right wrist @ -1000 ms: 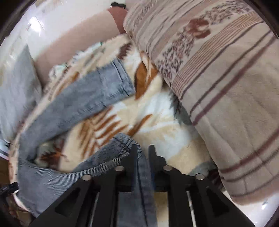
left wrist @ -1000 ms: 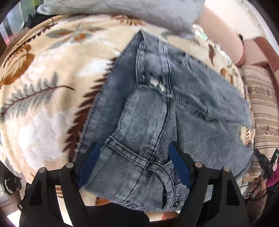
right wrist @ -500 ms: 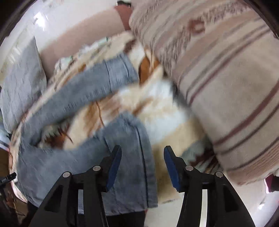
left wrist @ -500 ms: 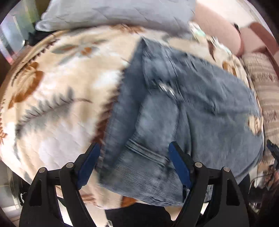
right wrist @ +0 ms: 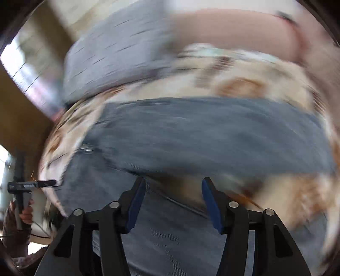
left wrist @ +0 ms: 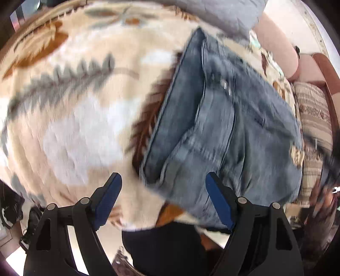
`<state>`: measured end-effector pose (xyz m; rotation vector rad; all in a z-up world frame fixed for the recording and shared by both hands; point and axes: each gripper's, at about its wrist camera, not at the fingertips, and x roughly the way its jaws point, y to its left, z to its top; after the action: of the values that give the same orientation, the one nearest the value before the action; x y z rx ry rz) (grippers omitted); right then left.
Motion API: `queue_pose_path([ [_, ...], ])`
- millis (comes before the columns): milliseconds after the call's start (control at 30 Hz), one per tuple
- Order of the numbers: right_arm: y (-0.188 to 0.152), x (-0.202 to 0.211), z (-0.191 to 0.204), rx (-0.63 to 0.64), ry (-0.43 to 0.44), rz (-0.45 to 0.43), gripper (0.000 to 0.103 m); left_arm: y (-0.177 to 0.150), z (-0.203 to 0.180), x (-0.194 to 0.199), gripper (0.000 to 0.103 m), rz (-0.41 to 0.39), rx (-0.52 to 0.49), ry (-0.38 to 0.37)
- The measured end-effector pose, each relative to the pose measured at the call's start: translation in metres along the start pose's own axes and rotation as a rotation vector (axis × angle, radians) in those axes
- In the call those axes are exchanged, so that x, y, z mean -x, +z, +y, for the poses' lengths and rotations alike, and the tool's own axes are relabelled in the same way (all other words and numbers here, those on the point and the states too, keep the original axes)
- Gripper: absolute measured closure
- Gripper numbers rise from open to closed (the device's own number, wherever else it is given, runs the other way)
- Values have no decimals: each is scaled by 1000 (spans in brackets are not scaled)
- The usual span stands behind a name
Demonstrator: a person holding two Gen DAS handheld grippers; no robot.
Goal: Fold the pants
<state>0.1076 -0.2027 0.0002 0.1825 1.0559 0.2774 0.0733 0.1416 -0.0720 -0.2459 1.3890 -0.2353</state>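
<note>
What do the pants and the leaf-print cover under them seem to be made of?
The pants look like washed blue-grey denim: faded patches, stitched seams, metal buttons near the waistband. The cover looks like soft plush fleece, matte and fuzzy, printed with brown and grey leaves on cream; motion blur leaves its exact pile open.

**Bed under a leaf-print blanket**

A cream blanket (left wrist: 89,118) with brown and grey leaves covers the bed. Blue-grey jeans (left wrist: 233,131) lie folded over on it. A grey pillow (left wrist: 223,14) and a striped cushion (left wrist: 314,114) rest at its edges.
</note>
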Motion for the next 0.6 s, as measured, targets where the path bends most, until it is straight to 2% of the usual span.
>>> queue_pose_path([
  [100, 46, -48, 66, 92, 73, 44, 41, -12, 0, -12, 21, 35, -4, -36],
  [200, 76, -103, 119, 107, 113, 120, 39, -13, 5, -16, 21, 7, 51, -98],
  [300, 83, -154, 164, 146, 68, 212, 39, -13, 12, -11, 21, -39, 106, -171],
  [400, 73, -189, 197, 282, -63, 264, 39, -14, 16, -8, 23, -61, 137, -223],
  [467, 64, -199, 206, 356, -164, 270, 46, -15, 17, -7, 32, -69, 144, -249],
  [567, 60, -200, 207, 387, -189, 259, 55, -19, 12, -9, 61, -65, 132, -286],
  [600, 58, -198, 205, 391, -188, 257, 63, -17, 8, -12, 73, -65, 127, -269],
])
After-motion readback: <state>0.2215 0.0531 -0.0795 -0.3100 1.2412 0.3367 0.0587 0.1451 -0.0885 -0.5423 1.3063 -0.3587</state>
